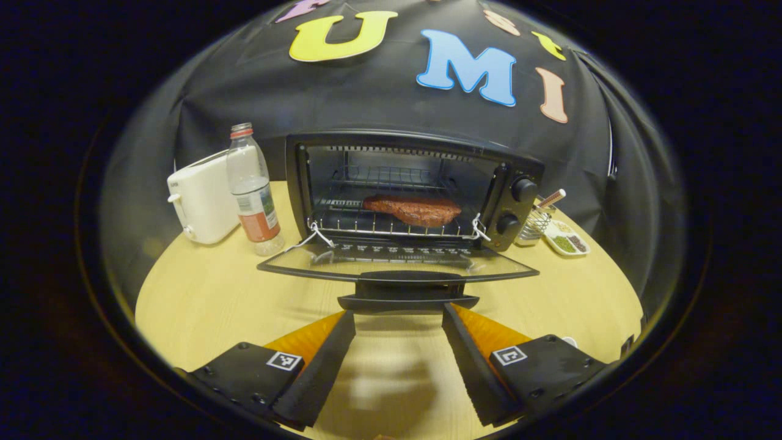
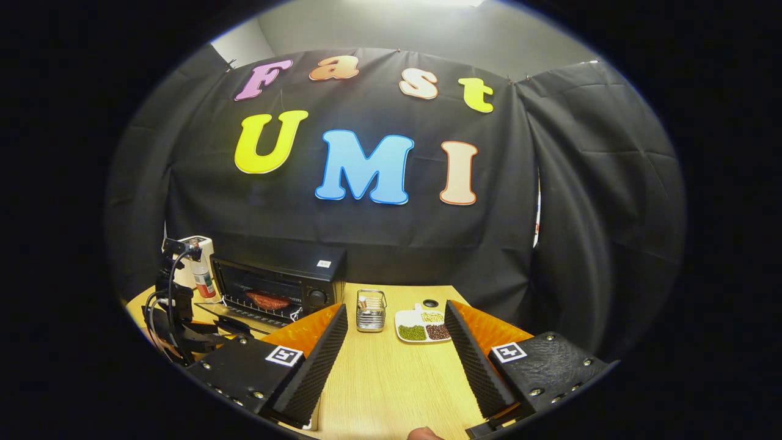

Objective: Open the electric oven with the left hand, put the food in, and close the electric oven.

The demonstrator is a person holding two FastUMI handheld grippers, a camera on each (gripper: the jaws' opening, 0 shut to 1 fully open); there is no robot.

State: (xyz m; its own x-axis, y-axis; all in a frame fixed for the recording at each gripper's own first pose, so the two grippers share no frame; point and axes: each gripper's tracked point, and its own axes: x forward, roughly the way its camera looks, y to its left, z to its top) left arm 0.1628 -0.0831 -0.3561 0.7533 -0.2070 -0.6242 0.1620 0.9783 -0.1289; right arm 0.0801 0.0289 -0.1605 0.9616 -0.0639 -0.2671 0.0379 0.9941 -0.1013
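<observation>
A: What stands in front of the left gripper?

B: In the left gripper view, a black electric oven sits on a pale wooden table against the black cloth wall. Its glass door hangs fully down, lying almost flat toward the camera, with the dark door handle at its near edge.

A: And the food?

B: A reddish-brown slab of meat lies on the wire rack inside the oven, about in the middle of the cavity.

A: How is the left gripper set?

B: Its jaws are spread wide and hold nothing. The fingertips reach just up to the two ends of the door handle; whether they touch it I cannot tell.

A: What else is on the table?

B: To the left of the oven stands a clear plastic bottle with a red cap, and behind it a white toaster. To the right of the oven are a small wire basket and a white divided dish holding portions of beans.

A: And the right gripper?

B: In the right gripper view it is well to the right of the oven, jaws wide apart and empty, pointing toward the basket and the dish. The left gripper, with its black cables, shows at the far left in front of the open oven door.
</observation>
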